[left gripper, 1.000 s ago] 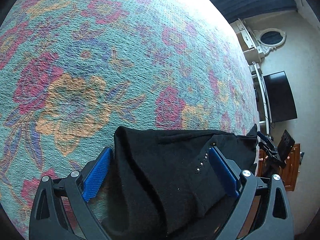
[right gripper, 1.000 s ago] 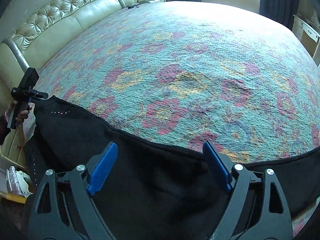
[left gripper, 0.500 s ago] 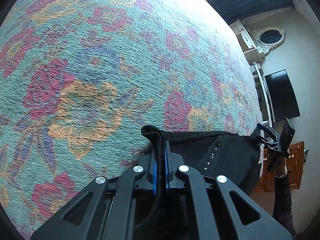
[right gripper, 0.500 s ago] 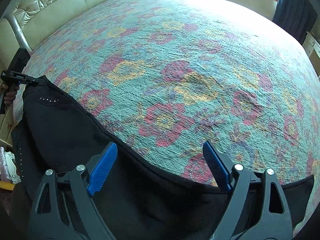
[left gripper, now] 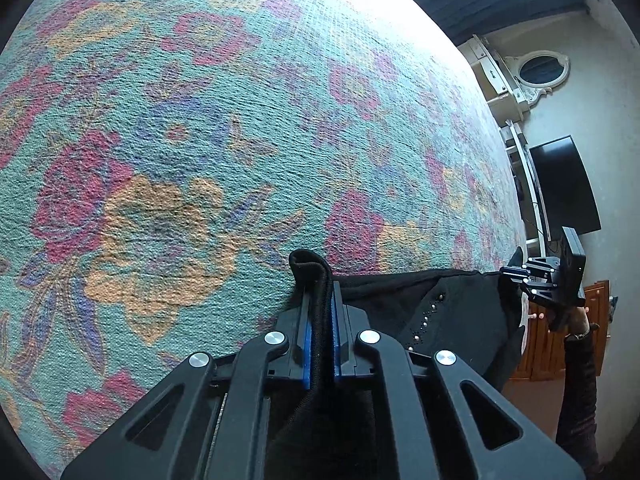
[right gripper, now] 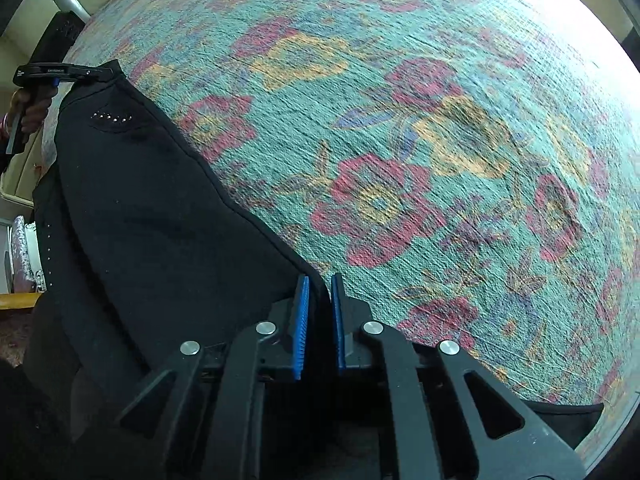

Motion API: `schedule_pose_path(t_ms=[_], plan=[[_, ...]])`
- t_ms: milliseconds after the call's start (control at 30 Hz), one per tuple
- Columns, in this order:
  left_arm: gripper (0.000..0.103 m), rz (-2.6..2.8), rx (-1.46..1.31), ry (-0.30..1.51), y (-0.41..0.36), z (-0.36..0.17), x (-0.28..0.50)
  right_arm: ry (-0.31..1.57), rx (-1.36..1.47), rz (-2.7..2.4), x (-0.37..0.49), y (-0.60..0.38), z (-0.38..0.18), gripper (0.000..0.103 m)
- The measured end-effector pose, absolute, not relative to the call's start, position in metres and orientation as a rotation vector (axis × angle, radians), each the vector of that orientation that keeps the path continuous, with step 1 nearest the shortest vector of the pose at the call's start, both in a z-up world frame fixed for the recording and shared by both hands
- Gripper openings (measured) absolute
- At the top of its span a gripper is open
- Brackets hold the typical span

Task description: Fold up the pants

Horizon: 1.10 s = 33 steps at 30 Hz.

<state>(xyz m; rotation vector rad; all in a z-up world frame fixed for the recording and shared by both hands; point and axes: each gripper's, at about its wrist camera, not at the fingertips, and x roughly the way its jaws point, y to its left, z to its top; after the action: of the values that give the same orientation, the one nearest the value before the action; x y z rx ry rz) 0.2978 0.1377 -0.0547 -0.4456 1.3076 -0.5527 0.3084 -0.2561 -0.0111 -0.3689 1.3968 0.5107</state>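
Black pants (right gripper: 132,208) with small silver studs lie along the near edge of a bed with a floral cover (right gripper: 400,128). My left gripper (left gripper: 319,292) is shut on a bunched corner of the pants (left gripper: 420,300), which sticks up between the blue pads. My right gripper (right gripper: 319,292) is shut on the pants' edge further along. Each gripper shows in the other's view: the right one in the left wrist view (left gripper: 516,270), the left one in the right wrist view (right gripper: 96,72), both holding the same stretched edge.
The floral bedcover (left gripper: 200,120) fills most of both views. A cream tufted headboard (right gripper: 24,12) is at the left. A white dresser with an oval mirror (left gripper: 540,68), a dark TV screen (left gripper: 564,184) and a wooden cabinet (left gripper: 600,300) stand beyond the bed.
Both grippers closed on the pants' edge: the left one half a second ago, the right one just now. The pants edge is now pulled taut between them.
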Motion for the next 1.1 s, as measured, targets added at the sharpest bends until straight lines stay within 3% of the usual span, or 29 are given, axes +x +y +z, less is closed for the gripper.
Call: schedule_pose_path(t_ms=[433, 733, 1100], plan=[[0.005, -0.752, -0.599, 1.079, 0.158, 0.001, 0.229, 0.976, -0.296, 0.474, 0.178, -0.266, 0.084, 0.009], [0.006, -0.815, -0.637, 1.014, 0.171, 0.01, 0.15, 0.938, -0.263, 0.43, 0.066, -0.272, 0.039, 0.01], [0.014, -0.694, -0.672, 1.122, 0.198, -0.055, 0.077, 1.04, -0.18, 0.385, 0.016, -0.282, -0.028, 0.012]])
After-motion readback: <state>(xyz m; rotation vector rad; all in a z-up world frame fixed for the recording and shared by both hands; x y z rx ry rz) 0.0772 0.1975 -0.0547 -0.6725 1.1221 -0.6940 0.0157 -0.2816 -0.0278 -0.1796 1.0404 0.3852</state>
